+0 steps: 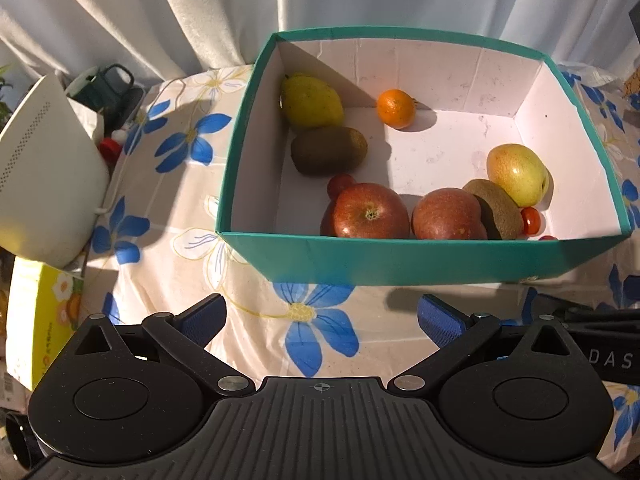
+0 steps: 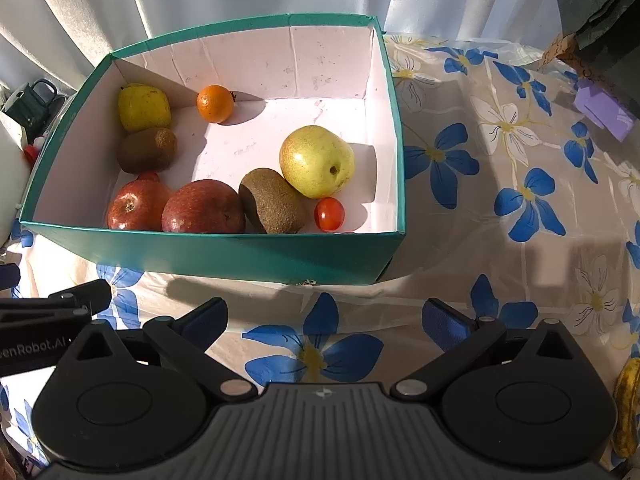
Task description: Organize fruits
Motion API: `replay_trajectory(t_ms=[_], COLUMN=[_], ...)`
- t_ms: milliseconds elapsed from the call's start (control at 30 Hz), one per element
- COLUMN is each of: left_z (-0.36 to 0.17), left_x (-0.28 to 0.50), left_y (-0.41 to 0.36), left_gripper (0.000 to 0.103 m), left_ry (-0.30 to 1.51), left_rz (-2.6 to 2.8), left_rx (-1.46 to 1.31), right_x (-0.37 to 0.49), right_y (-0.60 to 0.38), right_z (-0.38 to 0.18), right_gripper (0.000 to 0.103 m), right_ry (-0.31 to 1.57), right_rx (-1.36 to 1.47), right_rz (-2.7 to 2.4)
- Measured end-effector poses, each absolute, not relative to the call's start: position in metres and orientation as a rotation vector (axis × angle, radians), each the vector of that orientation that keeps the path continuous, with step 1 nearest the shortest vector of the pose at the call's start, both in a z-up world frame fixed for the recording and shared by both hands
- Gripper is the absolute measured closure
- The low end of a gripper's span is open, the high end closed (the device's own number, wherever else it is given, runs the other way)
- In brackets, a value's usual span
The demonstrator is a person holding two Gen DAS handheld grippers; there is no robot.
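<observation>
Pale curtains hang behind a table under a blue-flowered cloth (image 2: 500, 184); on it stands a teal box (image 1: 400, 258), white inside.

Contents, left to right in the left wrist view:
- lemon (image 1: 311, 101), at our 11 o'clock, far-left corner
- kiwi (image 1: 328, 150), touching the lemon, long axis across
- small tomato (image 1: 340, 183), behind the first red apple (image 1: 366, 212)
- mandarin (image 1: 395, 108), alone at 12 o'clock by the far wall
- second red apple (image 1: 446, 214)
- second kiwi (image 1: 498, 210), long axis slanting
- pear (image 1: 518, 174)
- cherry tomato (image 1: 531, 220)

Outside the box: a banana (image 2: 626, 408) at our 3 o'clock, at the right wrist view's right edge.

Left gripper (image 1: 322, 320): jaws spread wide, holding nothing, short of the near wall.
Right gripper (image 2: 325, 322): likewise wide and empty.

We judge the banana the one fruit left out. It lies right of the right gripper, long axis roughly fore-and-aft, so the right hand is nearer.
</observation>
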State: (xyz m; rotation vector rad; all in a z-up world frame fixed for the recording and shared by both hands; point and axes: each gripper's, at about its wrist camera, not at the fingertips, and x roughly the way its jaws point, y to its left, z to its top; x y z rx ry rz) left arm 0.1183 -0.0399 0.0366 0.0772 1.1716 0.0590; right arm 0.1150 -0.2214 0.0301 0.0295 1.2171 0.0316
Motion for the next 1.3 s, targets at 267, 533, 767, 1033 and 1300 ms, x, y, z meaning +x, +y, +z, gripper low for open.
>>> replay_trajectory(t_ms=[267,533,767,1033,1300], left_z=[0.027,0.019,0.017,0.017,0.016], left_x=[0.129,0.135,0.136,0.137,0.138], left_y=[-0.048,-0.06,-0.061,-0.061,-0.063], left_gripper=[0.0,0.0,0.0,0.0,0.0], left_ry=[1.189,1.214,1.232,1.237,1.242], left_rz=[0.085,0.097,0.083,0.084,0.082], left_rx=[0.128,0.217,0.213,0.214,0.222], right_x=[0.128,0.139,0.14,0.14,0.141], right_y=[-0.219,-0.218,-0.218,-0.217,-0.218], right_z=[0.026,0.023,0.026,0.026,0.027], right_gripper=[0.0,0.0,0.0,0.0,0.0], right_ry=[1.238,1.244,1.231,1.228,1.227], right_rx=[0.005,-0.019,-0.037,-0.049,-0.052], right_rz=[0.033,0.026,0.031,0.037,0.037])
